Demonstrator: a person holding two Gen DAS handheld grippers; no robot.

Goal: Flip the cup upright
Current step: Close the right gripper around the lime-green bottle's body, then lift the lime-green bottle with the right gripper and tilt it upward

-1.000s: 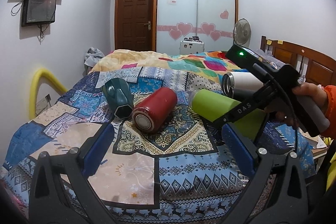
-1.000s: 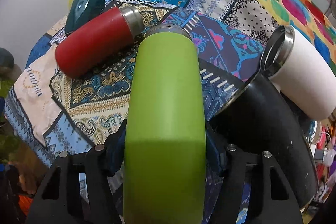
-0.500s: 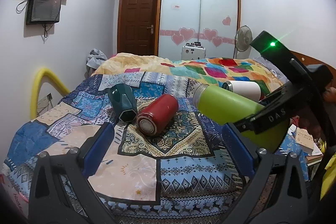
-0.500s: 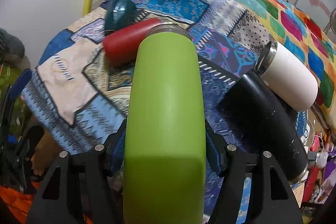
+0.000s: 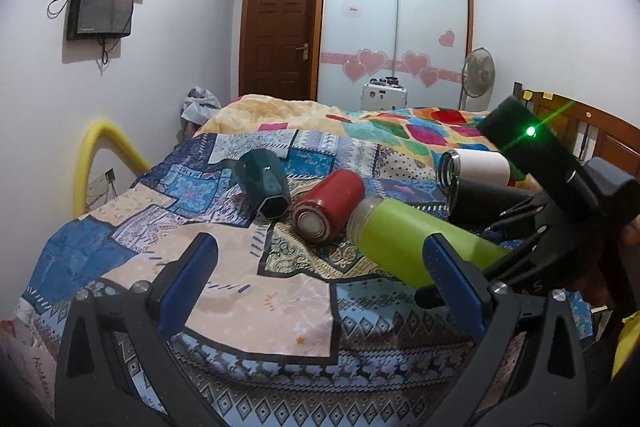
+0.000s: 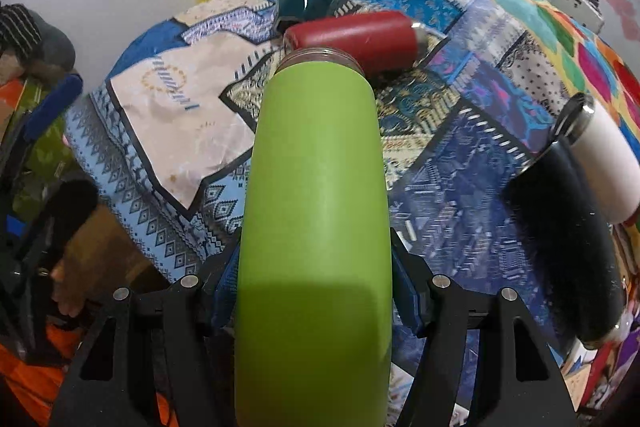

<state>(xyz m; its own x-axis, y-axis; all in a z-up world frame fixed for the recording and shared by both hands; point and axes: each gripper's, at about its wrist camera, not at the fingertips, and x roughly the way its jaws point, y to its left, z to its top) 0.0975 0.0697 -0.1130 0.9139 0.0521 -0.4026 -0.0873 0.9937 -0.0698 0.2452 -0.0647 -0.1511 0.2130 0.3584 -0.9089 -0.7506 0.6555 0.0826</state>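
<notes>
My right gripper (image 6: 312,291) is shut on a lime green cup (image 6: 316,211), holding it lengthwise above the patterned bedspread (image 6: 168,115), mouth pointing away from the camera. In the left wrist view the green cup (image 5: 408,243) hangs tilted at the right, mouth to the left, held by the right gripper (image 5: 500,259). My left gripper (image 5: 320,283) is open and empty over the bed's near end. A red cup (image 5: 328,203), a dark teal cup (image 5: 264,183), a white cup (image 5: 476,167) and a black cup (image 5: 484,195) lie on their sides on the bed.
A yellow padded rail (image 5: 100,159) stands at the bed's left side by the wall. A wooden headboard (image 5: 600,135) is at the right. A fan (image 5: 478,75) and a white box (image 5: 384,97) stand beyond the bed.
The right gripper has carried the green cup leftward and lower across the bed, now over the red cup's near side. The left gripper has stayed open and tilted a little.
</notes>
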